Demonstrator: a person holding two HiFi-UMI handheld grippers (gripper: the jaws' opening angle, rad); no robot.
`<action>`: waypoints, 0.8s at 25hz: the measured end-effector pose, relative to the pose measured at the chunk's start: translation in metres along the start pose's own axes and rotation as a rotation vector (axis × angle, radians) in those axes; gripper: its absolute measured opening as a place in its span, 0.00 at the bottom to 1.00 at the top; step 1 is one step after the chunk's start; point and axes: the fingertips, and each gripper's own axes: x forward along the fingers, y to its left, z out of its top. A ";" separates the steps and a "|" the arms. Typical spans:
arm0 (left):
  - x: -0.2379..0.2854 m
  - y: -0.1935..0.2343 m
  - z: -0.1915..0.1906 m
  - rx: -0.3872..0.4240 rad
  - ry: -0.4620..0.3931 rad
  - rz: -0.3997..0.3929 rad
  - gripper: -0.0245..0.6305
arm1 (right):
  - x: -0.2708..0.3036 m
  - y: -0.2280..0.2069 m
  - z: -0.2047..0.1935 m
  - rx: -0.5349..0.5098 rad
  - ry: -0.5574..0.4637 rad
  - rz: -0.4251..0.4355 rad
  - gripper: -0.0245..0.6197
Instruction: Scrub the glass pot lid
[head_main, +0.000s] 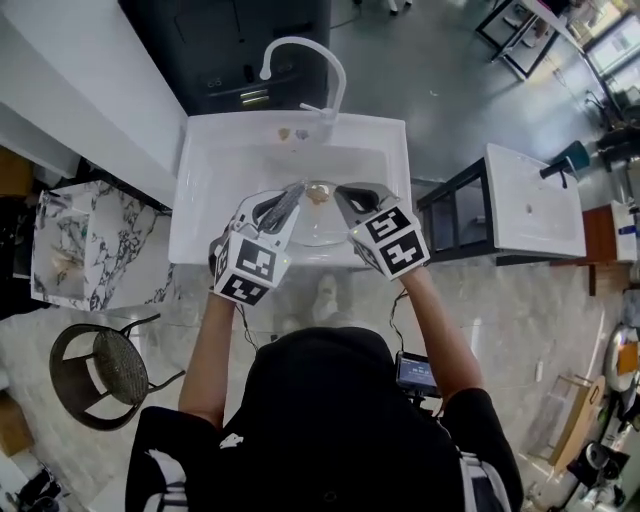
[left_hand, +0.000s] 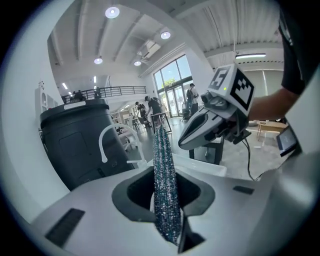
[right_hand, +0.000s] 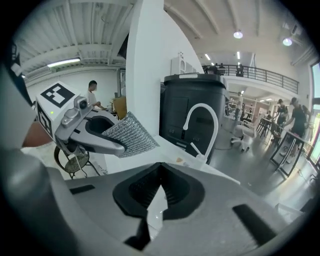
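- Scrub cloth (left_hand: 165, 185): metallic silver-teal mesh, sparkly, rough knit-like weave.
- Left gripper (head_main: 292, 196) & right gripper (head_main: 346, 196): grey plastic shells, matt, smooth; black ribbed pads inside, rubber-like.
- Marker cubes (head_main: 248, 268): matt b/w print.
- Sink (head_main: 210, 190): white, glossy, smooth, looks ceramic.
- Tap (head_main: 330, 65), 12 o'clock of sink: white, smooth, slight sheen.
- Lid (head_main: 318, 232), in sink: clear glass, glossy.
- Cabinet (head_main: 75, 245), 9 o'clock of sink: white marble-look w/ dark veins, polished.
- Stool (head_main: 110, 370), 7 o'clock of sink: dark metal frame, woven seat.
- Floor (head_main: 500, 320): pale stone-look tiles, glossy, reflective.
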 end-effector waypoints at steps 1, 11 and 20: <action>-0.005 0.001 0.006 0.002 -0.015 0.007 0.15 | -0.006 -0.001 0.006 -0.001 -0.019 -0.009 0.04; -0.056 0.017 0.070 -0.031 -0.210 0.061 0.15 | -0.069 -0.007 0.087 0.067 -0.295 -0.051 0.04; -0.094 0.035 0.124 -0.120 -0.381 0.139 0.15 | -0.116 -0.001 0.139 0.020 -0.503 -0.101 0.04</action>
